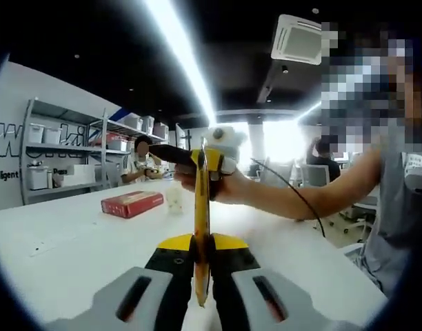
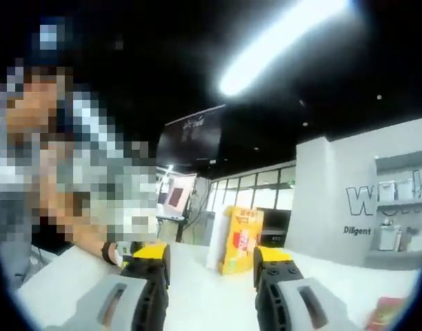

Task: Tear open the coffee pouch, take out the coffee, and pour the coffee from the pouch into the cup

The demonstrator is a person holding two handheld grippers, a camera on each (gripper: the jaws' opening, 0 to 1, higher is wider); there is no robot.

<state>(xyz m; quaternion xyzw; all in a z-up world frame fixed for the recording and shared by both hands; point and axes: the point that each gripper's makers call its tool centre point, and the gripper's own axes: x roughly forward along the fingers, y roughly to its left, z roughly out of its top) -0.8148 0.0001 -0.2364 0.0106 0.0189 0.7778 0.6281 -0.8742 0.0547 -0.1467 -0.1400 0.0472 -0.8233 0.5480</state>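
My left gripper [image 1: 202, 249] is shut on a yellow coffee pouch [image 1: 201, 207], seen edge-on as a thin upright strip above the white table [image 1: 73, 255]. The right gripper [image 1: 187, 157], held in a person's hand [image 1: 228, 187], comes in from the right at the pouch's top edge. In the right gripper view the right gripper [image 2: 212, 261] stands open, and the yellow pouch [image 2: 243, 241] sits upright just beyond the gap between its jaws. A small white cup [image 1: 174, 200] stands on the table behind the pouch.
A red box [image 1: 132, 204] lies on the table left of the cup and also appears as the red box [image 2: 383, 314] low in the right gripper view. Metal shelves [image 1: 59, 158] with white bins line the wall. People sit at desks behind.
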